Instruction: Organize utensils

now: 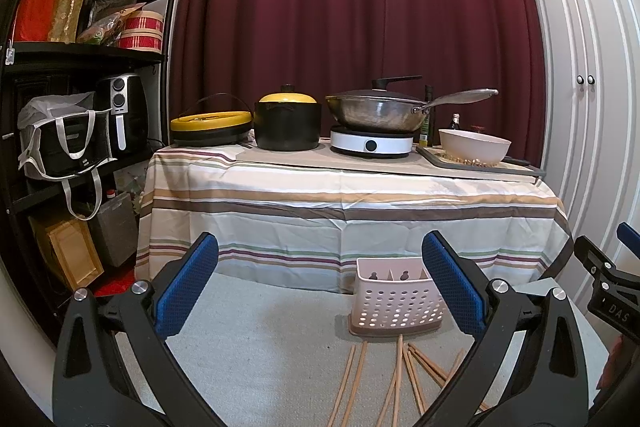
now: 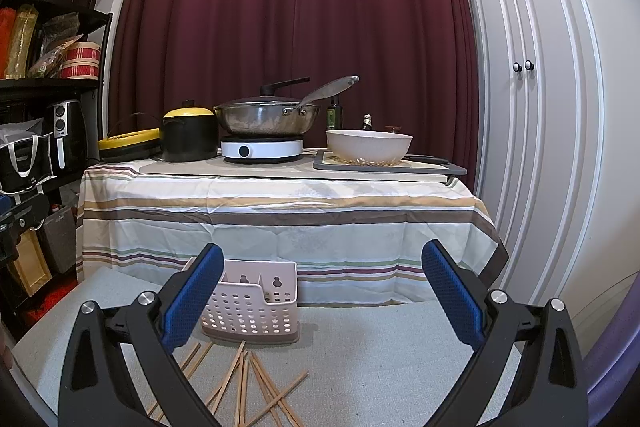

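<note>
On the tabletop (image 2: 400, 367), chopsticks (image 2: 256, 383) scattered just before the empty basket (image 2: 252, 311). Both claws, left (image 1: 320, 291) and right (image 2: 322, 297), gaping wide, holding nothing. Best to lower, pinch one stick mid-length, then drop upright into a compartment.

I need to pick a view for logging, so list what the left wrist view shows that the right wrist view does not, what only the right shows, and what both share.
Only the left wrist view shows the open left gripper and, at its right edge, part of the other gripper's black frame. Only the right wrist view shows the open right gripper and a full view of the olive oil bottle. Both share the pink perforated basket, the scattered chopsticks, the striped tablecloth and the wok.
</note>
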